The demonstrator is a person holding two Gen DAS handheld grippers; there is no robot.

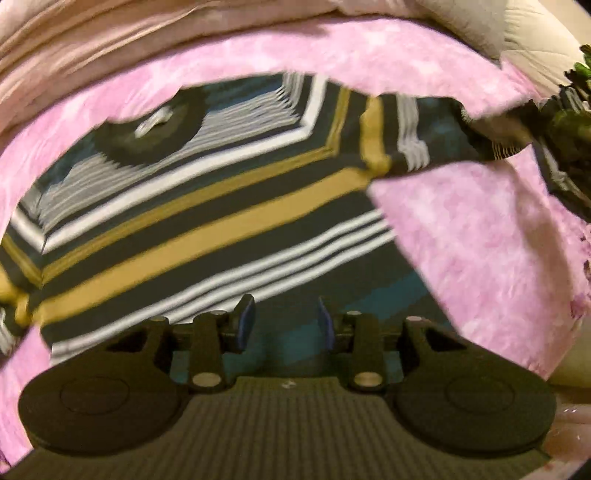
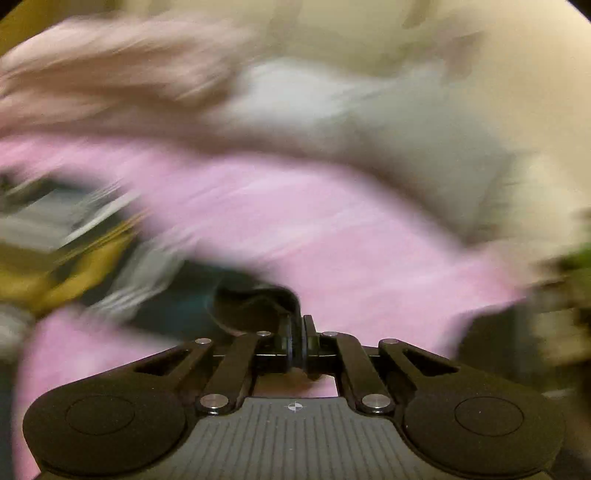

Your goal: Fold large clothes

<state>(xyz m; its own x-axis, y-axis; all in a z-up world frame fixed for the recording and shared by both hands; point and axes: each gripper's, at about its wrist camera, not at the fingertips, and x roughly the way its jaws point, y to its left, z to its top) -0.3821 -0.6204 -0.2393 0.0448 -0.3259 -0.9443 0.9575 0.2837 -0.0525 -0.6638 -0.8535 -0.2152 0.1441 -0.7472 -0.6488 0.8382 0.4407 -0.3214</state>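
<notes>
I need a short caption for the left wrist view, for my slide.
Open left tongs hover above a striped sweater spread on a pink bedsheet.

1 striped sweater [image 1: 207, 206], centre of frame. 1 pink bedsheet [image 1: 461, 221] under it. 2 claws: left claw [image 1: 286, 325] at bottom centre, right claw [image 2: 297, 338] at bottom centre of its own view. 1 beige blanket [image 1: 92, 40], upper left. 1 pillow [image 1: 476, 26], upper right.
</notes>
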